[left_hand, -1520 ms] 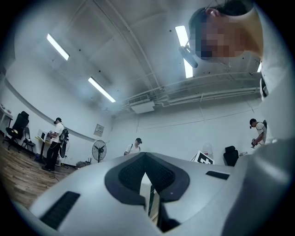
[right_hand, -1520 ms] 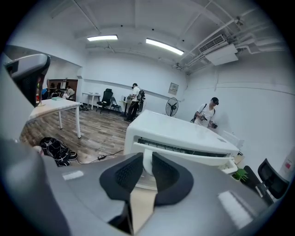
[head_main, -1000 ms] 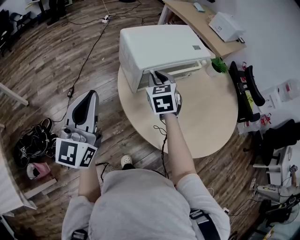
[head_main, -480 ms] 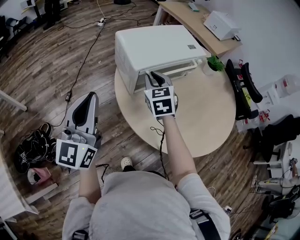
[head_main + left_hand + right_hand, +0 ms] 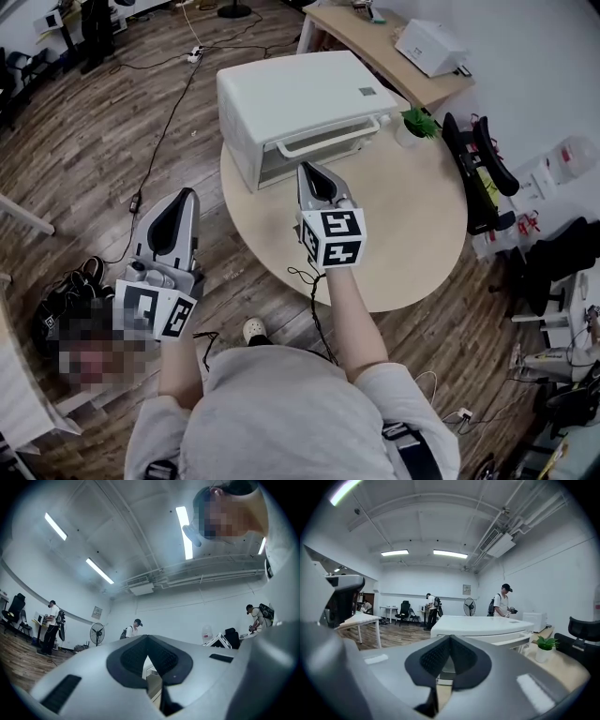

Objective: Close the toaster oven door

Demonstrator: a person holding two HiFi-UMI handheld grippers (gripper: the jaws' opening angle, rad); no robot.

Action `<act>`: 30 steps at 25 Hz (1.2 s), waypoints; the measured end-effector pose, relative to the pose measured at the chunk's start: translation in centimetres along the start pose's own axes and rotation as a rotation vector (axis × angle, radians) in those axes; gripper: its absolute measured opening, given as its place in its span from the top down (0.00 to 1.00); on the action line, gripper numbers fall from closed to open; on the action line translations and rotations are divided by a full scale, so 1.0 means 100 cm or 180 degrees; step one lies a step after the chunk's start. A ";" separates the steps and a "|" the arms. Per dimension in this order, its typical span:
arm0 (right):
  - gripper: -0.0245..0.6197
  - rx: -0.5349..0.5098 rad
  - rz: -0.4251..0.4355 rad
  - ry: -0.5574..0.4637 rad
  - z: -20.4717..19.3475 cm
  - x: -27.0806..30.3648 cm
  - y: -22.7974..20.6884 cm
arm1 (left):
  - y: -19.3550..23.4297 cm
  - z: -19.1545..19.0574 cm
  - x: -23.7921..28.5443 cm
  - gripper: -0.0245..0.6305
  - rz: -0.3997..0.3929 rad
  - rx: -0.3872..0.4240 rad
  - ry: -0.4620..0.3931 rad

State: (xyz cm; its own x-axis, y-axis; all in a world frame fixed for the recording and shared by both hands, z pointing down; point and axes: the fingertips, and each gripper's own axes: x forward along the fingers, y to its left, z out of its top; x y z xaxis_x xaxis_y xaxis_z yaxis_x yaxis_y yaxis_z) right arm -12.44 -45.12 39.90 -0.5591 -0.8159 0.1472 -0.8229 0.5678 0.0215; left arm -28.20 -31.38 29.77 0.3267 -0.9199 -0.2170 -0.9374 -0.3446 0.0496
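The white toaster oven stands at the back of the round table. Its door, with a white bar handle, lies up against the oven's front. My right gripper is shut on nothing and hangs a short way in front of the handle, apart from it. The right gripper view has the oven and its handle just beyond the shut right gripper. My left gripper is shut and empty over the wood floor, left of the table. The left gripper points up at the ceiling.
A small potted plant stands at the oven's right. A desk with a white box is behind the table. Black chairs crowd the right side. Cables and shoes lie on the floor at the left.
The right gripper has drawn back from the oven door toward me. The door, partly open before, now stands up against the oven front. The left gripper has hardly moved.
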 end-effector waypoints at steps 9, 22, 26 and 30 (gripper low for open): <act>0.95 0.0011 -0.0132 -0.0256 0.018 -0.071 -0.014 | -0.036 0.005 0.005 0.95 -0.0122 0.0005 -0.0030; 0.95 0.0070 -0.0277 -0.0542 0.045 -0.160 -0.037 | -0.096 0.016 0.001 0.95 -0.0282 0.0029 -0.0065; 0.95 0.0074 -0.0322 -0.0621 0.052 -0.186 -0.041 | -0.115 0.019 -0.003 0.95 -0.0337 0.0051 -0.0057; 0.95 0.0086 -0.0378 -0.0697 0.056 -0.213 -0.045 | -0.131 0.021 -0.009 0.95 -0.0386 0.0071 -0.0060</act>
State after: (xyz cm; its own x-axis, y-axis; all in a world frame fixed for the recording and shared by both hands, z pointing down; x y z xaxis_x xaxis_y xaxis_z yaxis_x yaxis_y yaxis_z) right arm 2.59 -30.84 31.16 -0.4646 -0.8825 -0.0725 -0.8848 0.4659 -0.0010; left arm -16.47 -25.63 27.26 0.4357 -0.8679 -0.2385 -0.8937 -0.4487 0.0002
